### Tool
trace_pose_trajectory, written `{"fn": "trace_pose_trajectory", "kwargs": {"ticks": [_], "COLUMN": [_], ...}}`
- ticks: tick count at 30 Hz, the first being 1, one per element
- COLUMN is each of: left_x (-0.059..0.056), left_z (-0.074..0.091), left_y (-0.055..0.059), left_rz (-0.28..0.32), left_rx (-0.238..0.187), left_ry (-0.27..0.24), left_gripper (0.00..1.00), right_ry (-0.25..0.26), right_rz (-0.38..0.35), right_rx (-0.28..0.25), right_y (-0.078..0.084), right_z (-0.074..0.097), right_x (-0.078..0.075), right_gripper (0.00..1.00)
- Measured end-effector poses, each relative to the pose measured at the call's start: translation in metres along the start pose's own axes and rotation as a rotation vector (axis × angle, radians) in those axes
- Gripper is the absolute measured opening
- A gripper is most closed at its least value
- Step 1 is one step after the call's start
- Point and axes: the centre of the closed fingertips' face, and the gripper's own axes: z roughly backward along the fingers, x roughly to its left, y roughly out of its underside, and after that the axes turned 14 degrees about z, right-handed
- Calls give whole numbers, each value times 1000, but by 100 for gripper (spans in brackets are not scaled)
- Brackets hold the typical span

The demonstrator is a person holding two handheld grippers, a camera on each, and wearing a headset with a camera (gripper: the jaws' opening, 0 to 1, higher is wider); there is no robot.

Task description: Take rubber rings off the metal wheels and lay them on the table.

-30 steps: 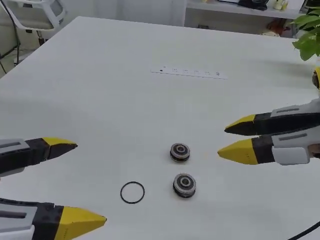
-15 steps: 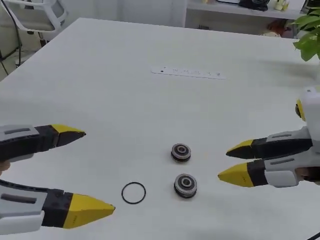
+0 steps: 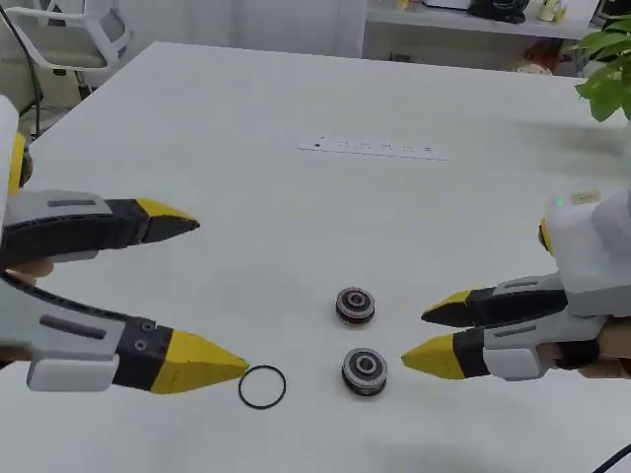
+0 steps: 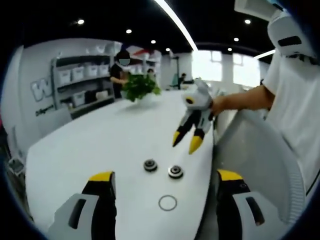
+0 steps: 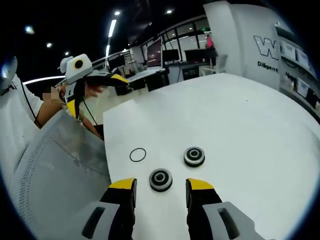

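Note:
Two small metal wheels with dark rubber rims sit on the white table: the near wheel [image 3: 365,371] [image 5: 160,179] [image 4: 175,172] and the far wheel [image 3: 355,304] [image 5: 194,156] [image 4: 150,165]. A loose black rubber ring [image 3: 262,386] [image 4: 167,202] [image 5: 138,154] lies flat to the left of the near wheel. My left gripper [image 3: 212,296] [image 4: 162,182] is wide open, its lower tip just beside the ring. My right gripper [image 3: 424,335] [image 5: 160,186] is open, its tips a little right of the near wheel, holding nothing.
A white power strip [image 3: 373,147] lies further back on the table [image 3: 246,118]. A green plant [image 3: 606,69] stands at the back right. A white chair [image 3: 69,34] is off the far left corner. People stand in the background of the left gripper view.
Both grippers have moved inward toward the wheels. The left gripper's lower tip came up next to the loose ring; the right gripper dropped lower and nearer the near wheel.

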Motion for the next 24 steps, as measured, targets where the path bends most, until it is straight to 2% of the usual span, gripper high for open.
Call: {"fn": "trace_pose_trajectory", "kwargs": {"ticks": [7,12,15,20,24], "left_x": [-9,-13,-18,-22,-28], "left_z": [-20,-37,-48,-70,-90], "left_y": [-24,-36,-41,-50,-53], "left_rz": [-83,-108,-121,-119,-146], "left_rx": [2,-9,-21,-47,-60], "left_ry": [60,92,121,165,183], "left_gripper": [80,80,79,75,71], "right_ry": [8,6,-18,-37,-33], "right_rz": [-25,-39,-29,-15,1], "right_rx": [-14,-9,-7,35,48], "right_y": [7,13,16,27,29], "right_z": [-7,-11,-15,-21,-24], "right_x": [-1,-1,5,9,8], "right_gripper": [37,36,36,35,35]}}
